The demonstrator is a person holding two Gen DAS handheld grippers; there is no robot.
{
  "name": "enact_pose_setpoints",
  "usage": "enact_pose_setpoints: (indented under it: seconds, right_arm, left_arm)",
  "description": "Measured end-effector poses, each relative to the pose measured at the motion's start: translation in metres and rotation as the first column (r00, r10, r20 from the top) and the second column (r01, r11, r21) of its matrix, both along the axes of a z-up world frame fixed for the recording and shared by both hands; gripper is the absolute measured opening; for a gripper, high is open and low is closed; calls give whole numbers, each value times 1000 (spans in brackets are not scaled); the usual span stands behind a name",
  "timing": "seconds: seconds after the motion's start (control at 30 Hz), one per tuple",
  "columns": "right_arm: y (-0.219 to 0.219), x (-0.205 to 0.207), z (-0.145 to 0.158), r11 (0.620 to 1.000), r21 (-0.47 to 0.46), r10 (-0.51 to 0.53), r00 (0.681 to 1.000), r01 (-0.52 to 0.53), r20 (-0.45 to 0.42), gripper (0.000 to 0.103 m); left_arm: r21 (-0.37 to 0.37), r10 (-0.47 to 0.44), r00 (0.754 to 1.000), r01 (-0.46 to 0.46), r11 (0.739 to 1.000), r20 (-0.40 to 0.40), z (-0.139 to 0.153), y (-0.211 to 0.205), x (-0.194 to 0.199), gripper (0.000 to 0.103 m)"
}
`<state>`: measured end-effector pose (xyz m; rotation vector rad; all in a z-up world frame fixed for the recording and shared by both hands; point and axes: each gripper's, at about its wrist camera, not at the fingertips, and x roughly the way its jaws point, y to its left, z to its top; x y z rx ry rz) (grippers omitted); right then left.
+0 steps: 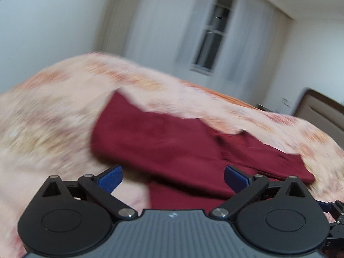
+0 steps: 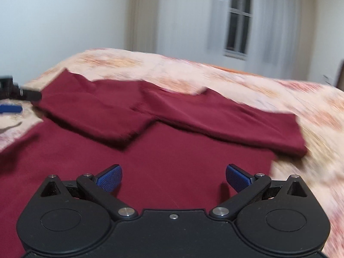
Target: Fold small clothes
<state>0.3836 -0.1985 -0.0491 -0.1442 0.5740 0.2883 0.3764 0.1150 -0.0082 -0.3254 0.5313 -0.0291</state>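
Observation:
A dark red garment (image 2: pixel 163 146) lies spread on a bed with a pale orange-patterned cover (image 2: pixel 279 94). Both sleeves are folded inward across its upper part. In the right wrist view my right gripper (image 2: pixel 173 179) hovers over the garment's body, its blue pads wide apart with nothing between them. The left wrist view shows the same garment (image 1: pixel 172 142) from its left side. My left gripper (image 1: pixel 173 179) stands open over the garment's near edge, nothing between its pads. The left gripper's tip also shows at the far left edge of the right wrist view. Both views are motion-blurred.
The bedcover (image 1: pixel 43 129) extends around the garment on all sides. Behind the bed are a white wall, curtains and a window (image 2: pixel 238 19). A brown headboard (image 1: pixel 322 111) stands at the right edge in the left wrist view.

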Motion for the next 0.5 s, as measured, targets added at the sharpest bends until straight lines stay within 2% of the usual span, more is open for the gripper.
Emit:
enact_pose_setpoints:
  seconds: [0.07,0.13,0.2,0.27,0.3,0.37,0.4,0.5]
  right_arm:
    - [8,14,3,998,46,44,999,-44,-1,102]
    - [10,28,4,987,136,93,995,-89,-25,102]
    - [6,48,3,953,281,143,986,-114,-87,102]
    - [3,67,0,919,387,132,982,-71,-135,98]
    - [4,75,-1,912,407,114,981,-42,-154,93]
    - [12,86,-4,912,410,82,980,1,-184,66]
    - [17,88,-5,918,396,62,978,22,-199,61]
    - [29,88,-6,933,356,25,981,46,-193,36]
  left_arm:
    - [-26,53,998,-54,998,-34,-5,19,-1,103]
    - [-37,96,994,-98,995,-47,-8,37,0,103]
    - [-41,123,991,-125,991,-54,-7,55,7,103]
    - [-35,133,990,-135,990,-46,-4,70,19,103]
    - [-25,133,990,-134,991,-38,-2,75,26,103]
    - [0,144,989,-144,990,-37,1,83,44,103]
    - [9,152,988,-151,988,-39,2,85,52,103]
    - [5,165,986,-165,986,-38,6,90,67,103]
